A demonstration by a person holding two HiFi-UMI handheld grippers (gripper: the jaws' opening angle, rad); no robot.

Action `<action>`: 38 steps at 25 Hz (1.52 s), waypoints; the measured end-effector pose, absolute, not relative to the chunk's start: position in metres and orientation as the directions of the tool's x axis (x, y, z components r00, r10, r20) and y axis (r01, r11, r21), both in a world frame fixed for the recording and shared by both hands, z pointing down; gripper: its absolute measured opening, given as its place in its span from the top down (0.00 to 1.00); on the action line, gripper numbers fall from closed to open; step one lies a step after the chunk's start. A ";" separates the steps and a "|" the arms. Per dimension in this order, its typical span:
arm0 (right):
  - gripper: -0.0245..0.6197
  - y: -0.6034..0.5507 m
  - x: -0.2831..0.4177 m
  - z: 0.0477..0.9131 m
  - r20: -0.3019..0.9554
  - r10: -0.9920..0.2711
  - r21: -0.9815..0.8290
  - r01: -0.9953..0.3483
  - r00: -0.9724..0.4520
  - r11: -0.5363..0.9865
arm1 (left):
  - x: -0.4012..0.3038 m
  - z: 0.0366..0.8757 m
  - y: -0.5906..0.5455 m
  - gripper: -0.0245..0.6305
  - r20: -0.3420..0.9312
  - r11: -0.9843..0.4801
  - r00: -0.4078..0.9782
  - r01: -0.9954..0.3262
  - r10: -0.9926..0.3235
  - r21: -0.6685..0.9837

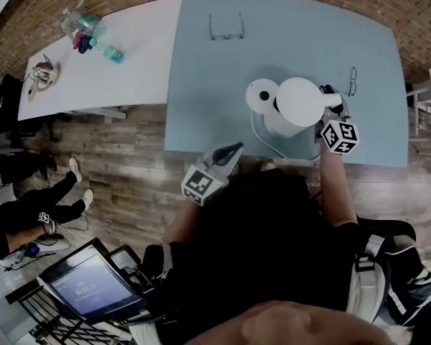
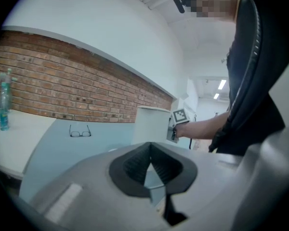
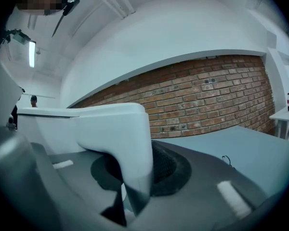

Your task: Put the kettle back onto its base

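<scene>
Head view: kettle [image 1: 299, 105] is white, on the far R side of the blue-grey table [image 1: 201, 85], just R of its round base [image 1: 261, 95]. It overlaps the base edge in the pic but isn't centred on it. Can't tell if it's touching the tabletop. My right gripper [image 1: 329, 113] is at the handle side, marker cube toward me. My left gripper [image 1: 233, 148] is at the near table edge, well apart from the kettle, w/ nothing in it. Base cord [image 1: 256, 131] loops toward me. Glasses [image 1: 226, 29] lie at the far edge.

Left gripper view: left gripper [image 2: 151, 150] pads meet at the tips, pressed together, empty. Ahead I see the kettle [image 2: 151, 124] upright w/ the right gripper [image 2: 176, 128] on its side, glasses [image 2: 80, 131] on the table [image 2: 53, 153], and a brick wall [image 2: 62, 90] behind. A bottle [image 2: 4, 107] stands far L.

Right gripper view: right gripper [image 3: 135, 170] jaws are pinching the kettle's handle [image 3: 118, 134]. The white grip fills the gap btwn the pads, and the kettle [image 3: 48, 129] body is to the L. Table [image 3: 260, 150] and brick wall [image 3: 207, 95] are beyond.
</scene>
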State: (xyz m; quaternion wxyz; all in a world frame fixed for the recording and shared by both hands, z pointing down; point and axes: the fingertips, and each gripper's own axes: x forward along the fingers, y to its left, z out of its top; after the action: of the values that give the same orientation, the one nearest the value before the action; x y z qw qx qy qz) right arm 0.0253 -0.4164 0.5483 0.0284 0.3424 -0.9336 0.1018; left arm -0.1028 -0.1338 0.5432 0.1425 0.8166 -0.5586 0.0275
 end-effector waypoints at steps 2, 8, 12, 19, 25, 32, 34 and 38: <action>0.83 -0.418 0.019 0.542 0.115 -0.630 -0.164 -0.640 -0.768 0.750 | -0.106 0.540 -0.129 0.96 0.203 -0.324 0.363 -0.924 -0.909 0.201; 0.83 -0.432 -0.008 0.534 0.092 -0.610 -0.155 -0.617 -0.787 0.772 | -0.124 0.537 -0.119 0.96 0.202 -0.263 0.298 -0.947 -0.933 0.183; 0.83 -0.440 -0.027 0.534 0.091 -0.591 -0.147 -0.597 -0.802 0.788 | -0.132 0.535 -0.113 0.96 0.201 -0.216 0.250 -0.960 -0.947 0.176; 0.83 -0.448 -0.054 0.536 0.087 -0.568 -0.147 -0.574 -0.818 0.805 | -0.142 0.537 -0.098 0.96 0.212 -0.159 0.195 -0.971 -0.958 0.176; 0.83 -0.453 -0.072 0.535 0.081 -0.551 -0.128 -0.556 -0.831 0.821 | -0.154 0.534 -0.090 0.96 0.213 -0.115 0.151 -0.978 -0.965 0.173; 0.83 -0.458 -0.087 0.539 0.067 -0.557 -0.127 -0.560 -0.828 0.818 | -0.155 0.535 -0.089 0.96 0.223 -0.107 0.144 -0.980 -0.964 0.171; 0.83 -0.459 -0.089 0.540 0.061 -0.557 -0.126 -0.560 -0.828 0.819 | -0.154 0.534 -0.090 0.96 0.225 -0.108 0.143 -0.981 -0.964 0.163; 0.83 -0.462 -0.093 0.543 0.058 -0.558 -0.128 -0.560 -0.828 0.818 | -0.162 0.533 -0.084 0.96 0.234 -0.084 0.119 -0.984 -0.965 0.157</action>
State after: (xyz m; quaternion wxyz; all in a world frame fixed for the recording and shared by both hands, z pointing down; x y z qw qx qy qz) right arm -0.0932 -0.4618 0.5430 0.0090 0.2932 -0.9535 0.0699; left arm -0.1615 -0.0839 0.5332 0.1380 0.7353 -0.6627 0.0345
